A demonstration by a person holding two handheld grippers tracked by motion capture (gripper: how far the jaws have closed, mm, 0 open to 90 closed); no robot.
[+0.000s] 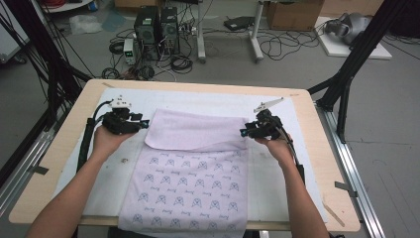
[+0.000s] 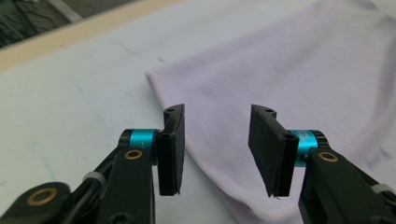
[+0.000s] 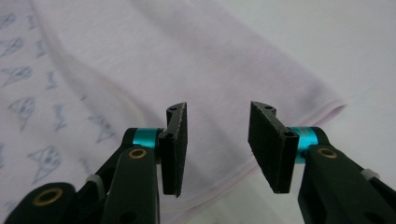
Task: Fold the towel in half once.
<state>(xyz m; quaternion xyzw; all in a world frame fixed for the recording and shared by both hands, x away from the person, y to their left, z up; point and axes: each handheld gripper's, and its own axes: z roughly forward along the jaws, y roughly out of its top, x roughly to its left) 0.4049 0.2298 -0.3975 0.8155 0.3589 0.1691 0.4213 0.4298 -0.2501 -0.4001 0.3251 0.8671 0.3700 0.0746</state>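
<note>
Pale lilac cloth with small printed figures, spread flat mid-counter, far half folded back toward the person, plain side up. Left hand-held gripper just beside the fold's left corner, released, jaws apart above the cloth edge, nothing between them. Right hand-held gripper just beside the fold's right corner, likewise released, hovering over the hem, gripping nothing

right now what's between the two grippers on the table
In the high view, the folded-over top part of the lilac cloth spans the stretch between the left gripper and right gripper; nothing else lies there.
</note>
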